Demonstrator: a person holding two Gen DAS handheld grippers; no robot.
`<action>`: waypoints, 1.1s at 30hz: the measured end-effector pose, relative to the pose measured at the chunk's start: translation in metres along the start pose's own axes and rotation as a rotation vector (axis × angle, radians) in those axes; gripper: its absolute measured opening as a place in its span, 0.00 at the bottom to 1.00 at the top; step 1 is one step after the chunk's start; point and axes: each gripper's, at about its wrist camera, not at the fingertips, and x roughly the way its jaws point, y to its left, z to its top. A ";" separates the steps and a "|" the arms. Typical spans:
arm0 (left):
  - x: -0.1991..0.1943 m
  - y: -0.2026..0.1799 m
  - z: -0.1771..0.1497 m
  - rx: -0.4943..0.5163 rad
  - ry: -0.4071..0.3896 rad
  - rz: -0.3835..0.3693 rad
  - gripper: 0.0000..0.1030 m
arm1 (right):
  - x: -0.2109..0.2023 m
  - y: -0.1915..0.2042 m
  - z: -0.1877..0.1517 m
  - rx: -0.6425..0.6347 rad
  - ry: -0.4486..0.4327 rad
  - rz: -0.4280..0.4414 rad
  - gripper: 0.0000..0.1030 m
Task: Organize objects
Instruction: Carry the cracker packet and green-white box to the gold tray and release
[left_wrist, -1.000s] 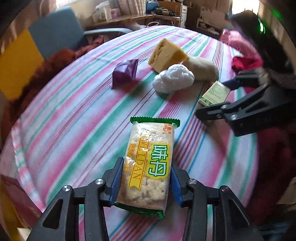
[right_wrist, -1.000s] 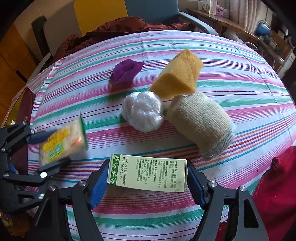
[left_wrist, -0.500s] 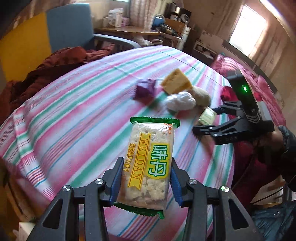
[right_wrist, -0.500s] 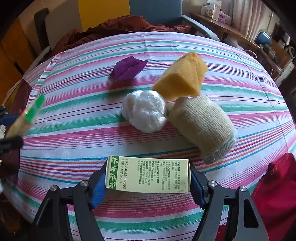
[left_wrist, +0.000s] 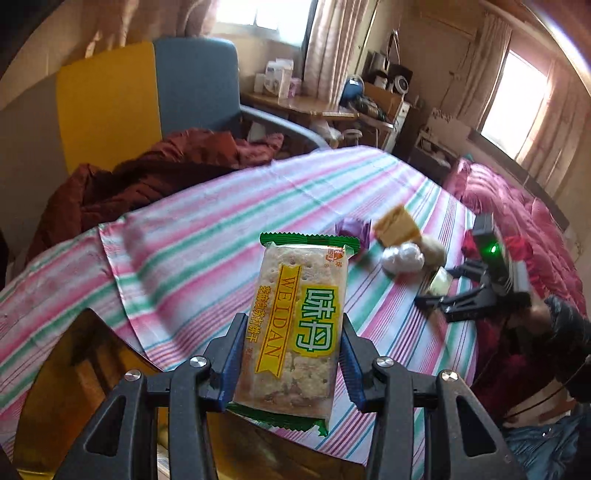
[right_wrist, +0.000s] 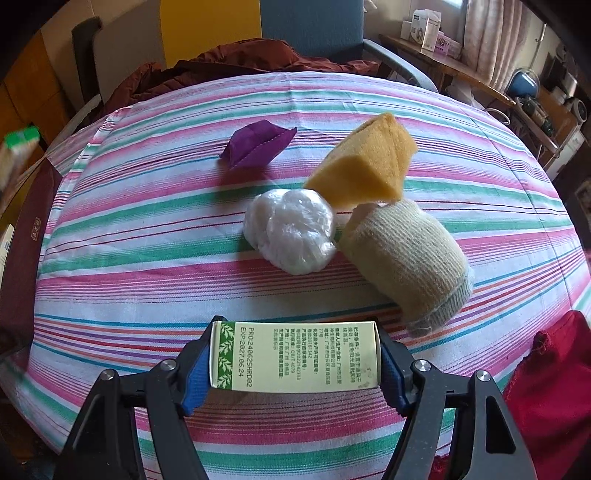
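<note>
The left gripper (left_wrist: 293, 354) pinches a clear-and-green wrapped cracker packet (left_wrist: 295, 328) between its blue pads, lifted off the striped tablecloth (left_wrist: 207, 236) over the table's near-left edge. The right gripper (right_wrist: 295, 363) has just been closing, and its pads press the ends of a pale green-printed carton (right_wrist: 295, 356) by the near edge. Beyond it, toward the middle, lie a white crumpled plastic bag (right_wrist: 291, 230), a rolled beige sock (right_wrist: 404, 258), a yellow sponge (right_wrist: 364, 164) and a purple pouch (right_wrist: 258, 144).
</note>
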 end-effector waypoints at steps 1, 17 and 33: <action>-0.005 -0.002 0.001 0.000 -0.009 0.011 0.45 | 0.000 0.000 0.000 0.000 -0.002 0.000 0.72; -0.085 -0.014 -0.035 -0.246 -0.153 0.256 0.45 | -0.010 0.027 -0.005 -0.069 -0.027 0.088 0.69; -0.201 0.035 -0.138 -0.550 -0.295 0.518 0.45 | -0.095 0.161 0.012 -0.252 -0.164 0.412 0.70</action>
